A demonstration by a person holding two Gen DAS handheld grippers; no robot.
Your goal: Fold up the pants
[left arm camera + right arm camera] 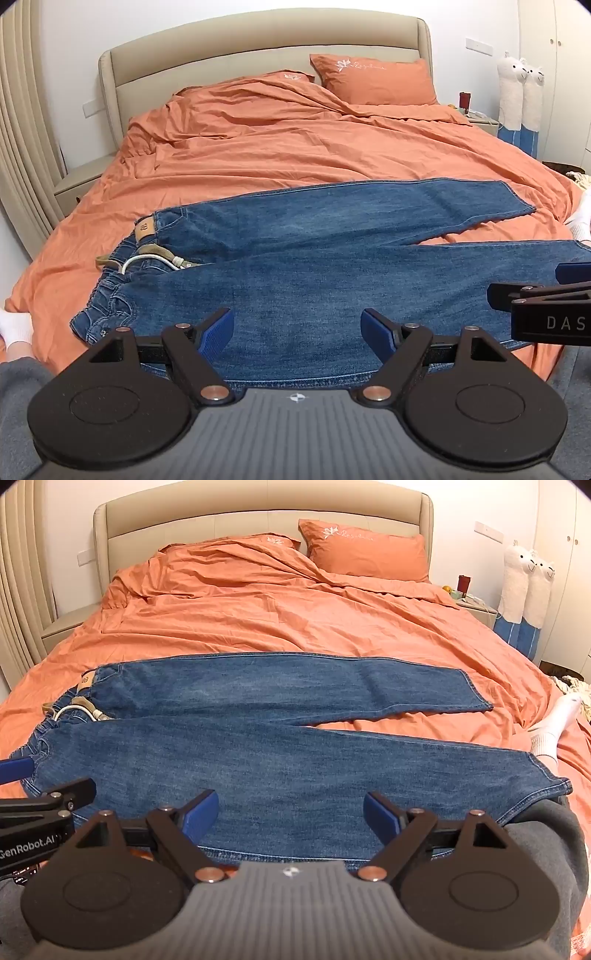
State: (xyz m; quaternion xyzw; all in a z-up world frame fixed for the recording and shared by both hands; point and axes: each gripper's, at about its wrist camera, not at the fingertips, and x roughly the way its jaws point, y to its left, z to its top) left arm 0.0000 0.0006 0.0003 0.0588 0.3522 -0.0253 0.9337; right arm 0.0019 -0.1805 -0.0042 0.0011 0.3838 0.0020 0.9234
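Blue jeans (pixel 295 258) lie flat across the orange bed, waistband to the left, both legs stretched right and spread in a narrow V. They also show in the right wrist view (pixel 277 746). My left gripper (pixel 297 330) is open above the near leg's front edge, toward the waist end. My right gripper (pixel 290 814) is open above the same near leg, further toward the hem. Neither holds cloth. The right gripper's tip shows at the right of the left wrist view (pixel 535 295); the left gripper's tip shows at the left of the right wrist view (pixel 48 794).
The orange duvet (pixel 295 147) covers the bed, with pillows (pixel 373 79) at a beige headboard (pixel 258 513). White-socked feet rest on the bed at the right (pixel 550 723) and left (pixel 14 328). A nightstand (pixel 476 605) and plush alpacas (pixel 524 590) stand at right.
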